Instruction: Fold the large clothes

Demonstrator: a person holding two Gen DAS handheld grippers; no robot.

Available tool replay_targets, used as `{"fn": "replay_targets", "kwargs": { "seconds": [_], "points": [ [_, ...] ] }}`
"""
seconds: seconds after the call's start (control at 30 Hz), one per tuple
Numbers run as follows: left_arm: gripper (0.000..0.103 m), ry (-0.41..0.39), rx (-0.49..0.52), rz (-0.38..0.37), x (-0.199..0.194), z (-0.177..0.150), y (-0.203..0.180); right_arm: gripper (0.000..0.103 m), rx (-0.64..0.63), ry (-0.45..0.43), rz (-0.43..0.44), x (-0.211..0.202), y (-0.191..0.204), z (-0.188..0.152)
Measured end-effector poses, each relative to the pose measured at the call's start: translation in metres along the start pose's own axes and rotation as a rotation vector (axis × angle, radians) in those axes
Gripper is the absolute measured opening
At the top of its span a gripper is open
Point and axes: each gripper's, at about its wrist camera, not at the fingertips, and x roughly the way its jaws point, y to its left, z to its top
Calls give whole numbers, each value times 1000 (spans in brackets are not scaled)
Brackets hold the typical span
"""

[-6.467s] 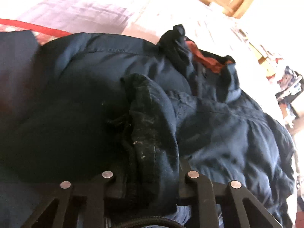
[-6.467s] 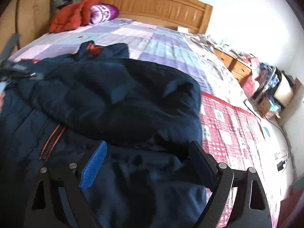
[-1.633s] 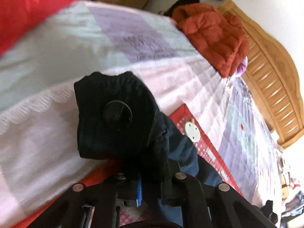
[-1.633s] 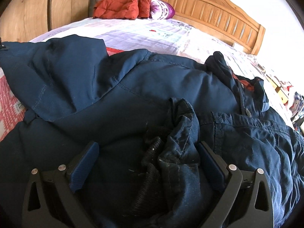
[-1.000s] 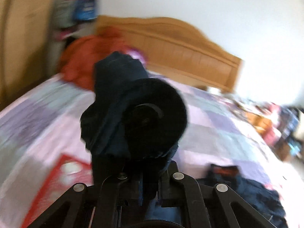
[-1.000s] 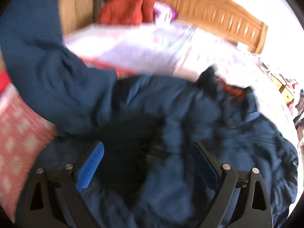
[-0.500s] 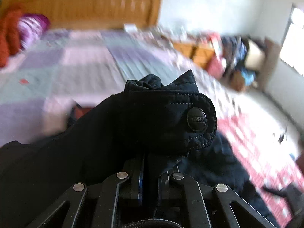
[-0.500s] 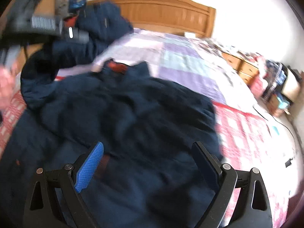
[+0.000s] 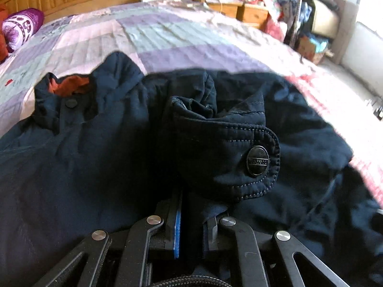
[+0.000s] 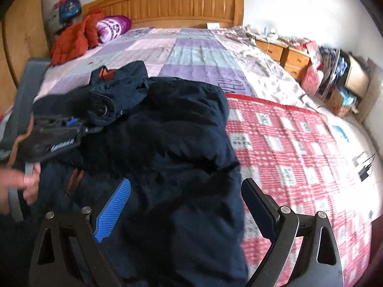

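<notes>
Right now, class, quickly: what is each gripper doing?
Left gripper: closed on the navy jacket's sleeve cuff, jaws just starting to open.
Right gripper: open, holding nothing, above the navy jacket.

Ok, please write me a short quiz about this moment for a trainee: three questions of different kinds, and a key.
1. True or false: the jaws of the right gripper are shut.
2. Which part of the navy jacket is the left gripper clamped on?
A) the hem
B) the sleeve cuff with the snap button
C) the zipper
3. Fill in: the collar has a lining of ____ colour.

Key: 1 false, they stand wide open above the jacket; 2 B; 3 orange.
</notes>
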Motion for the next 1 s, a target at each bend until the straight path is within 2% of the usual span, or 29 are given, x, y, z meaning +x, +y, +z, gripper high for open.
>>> {"fn": "replay_targets", "kwargs": {
  "seconds": [0.13, 0.2, 0.23, 0.3, 0.37, 0.43, 0.57, 0.63, 0.67, 0.7, 0.77, 0.8, 0.87, 0.93, 1.0],
  "points": [
    [10, -67, -82, -108, -24, -3, 10, 97, 99, -15, 62, 8, 7, 27],
    [16, -66, -82, -137, -36, -10, 13, 98, 127, -47, 66, 8, 13, 43],
    [18, -59, -69, -135, -37, -13, 12, 101, 134, -65, 69, 7, 16, 51],
    [26, -39, 39, -58, -37, -21, -1, 102, 140, -99, 76, 4, 24, 64],
    [26, -34, 88, -29, -32, -23, -10, 102, 128, -119, 63, 0, 34, 73],
    [26, -46, 66, -40, -31, -21, -12, 102, 118, -133, 62, -1, 43, 80],
    [27, -55, -71, -125, -15, -5, 3, 102, 105, -151, 35, -4, 50, 84],
    [27, -58, -111, -140, -6, 5, 7, 102, 125, -164, 15, -5, 45, 85],
    [31, -55, -107, -141, -2, 9, 5, 102, 147, -171, 2, -7, 41, 85],
    [49, -43, -98, -161, 4, 12, 1, 102, 161, -168, -4, -6, 38, 84],
    [71, -39, -65, -193, 5, 9, -9, 103, 169, -150, -7, -3, 33, 82],
    [75, -32, -19, -178, 6, 3, -20, 103, 168, -136, -2, -1, 32, 82],
    [75, -22, -19, -195, 1, -8, -24, 102, 155, -123, -2, 0, 31, 81],
    [75, -41, -105, -256, -14, -21, -12, 102, 121, -129, 8, -1, 35, 82],
    [75, -76, -171, -249, -40, -37, 6, 102, 86, -131, 20, -1, 41, 83]
  ]
}}
